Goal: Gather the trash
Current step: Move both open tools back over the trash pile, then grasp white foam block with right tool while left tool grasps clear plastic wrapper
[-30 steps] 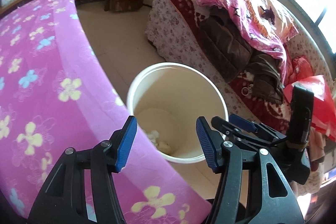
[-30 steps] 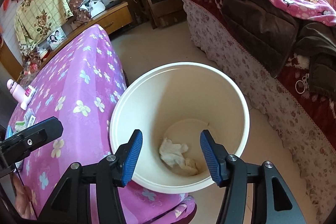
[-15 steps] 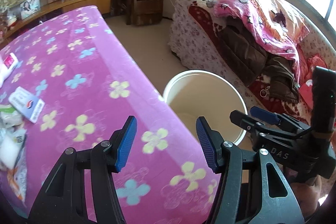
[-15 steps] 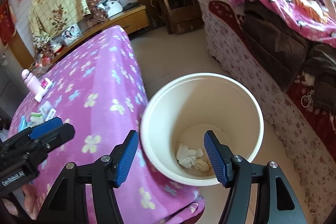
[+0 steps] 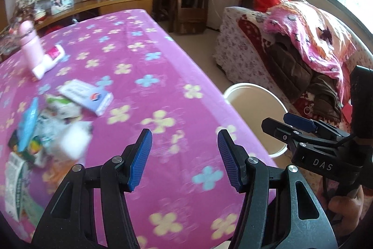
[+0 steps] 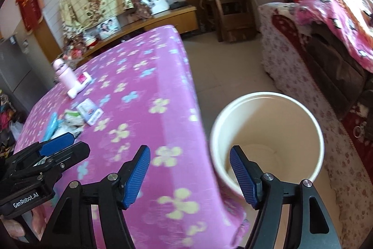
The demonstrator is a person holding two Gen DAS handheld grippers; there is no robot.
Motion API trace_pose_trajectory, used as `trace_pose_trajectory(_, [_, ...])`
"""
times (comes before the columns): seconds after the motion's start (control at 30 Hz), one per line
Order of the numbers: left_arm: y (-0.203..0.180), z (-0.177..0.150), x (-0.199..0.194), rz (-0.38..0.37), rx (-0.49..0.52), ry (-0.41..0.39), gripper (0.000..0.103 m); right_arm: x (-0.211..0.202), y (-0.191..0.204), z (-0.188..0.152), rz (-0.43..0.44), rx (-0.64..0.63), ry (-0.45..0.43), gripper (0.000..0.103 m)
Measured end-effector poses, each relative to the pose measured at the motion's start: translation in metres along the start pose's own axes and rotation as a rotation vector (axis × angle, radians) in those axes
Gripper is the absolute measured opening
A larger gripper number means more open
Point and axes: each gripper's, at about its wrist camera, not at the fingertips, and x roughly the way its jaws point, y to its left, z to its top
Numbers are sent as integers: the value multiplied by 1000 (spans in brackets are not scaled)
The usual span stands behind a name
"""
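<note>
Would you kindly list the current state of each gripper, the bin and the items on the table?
left gripper: open, empty, over the table.
right gripper: open, empty, by the bin's rim.
white bin: upright, uncovered, on the floor beside the table.
litter pile: loose on the pink tablecloth, not yet collected.
pink bottle: upright.
white tube: lying flat against the bottle.

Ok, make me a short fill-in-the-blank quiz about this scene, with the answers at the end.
1. The bucket standing on the floor is ____ in colour.
2. The tablecloth is pink with a ____ pattern.
3. The left hand-held gripper is ____ and holds nothing.
4. The pink bottle stands on the ____.

Answers: white, flower, open, table
</note>
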Motion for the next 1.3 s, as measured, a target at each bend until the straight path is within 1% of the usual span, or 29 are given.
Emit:
trace_pose_trajectory(0.27, [66,-16,-34,72,-88,-8,57,20,64,-5,111,-94,55,69])
trace_pose_trajectory(0.47, [112,-33,-53,168,-144,-27,57,35,109,-12,139,-184,84,69])
trace_pose_trajectory(0.6, [139,-43,-63,200,-198,-38,57,42,135,-15,155,-228,94,69])
trace_pose_trajectory(0.63, [143,-45,-64,206,-206,-41,57,44,142,-15,162,-238,95,69])
trace_pose_trajectory(0.73, [156,-50,-69,219,-227,-44,57,46,156,-16,185,-254,95,76])
trace_pose_trajectory(1.0, [174,-54,-74,236,-245,-48,57,57,196,-16,234,-311,97,76])
trace_pose_trajectory(1.3, [193,-52,-74,223,-290,-42,57,74,220,-3,262,-383,88,78])
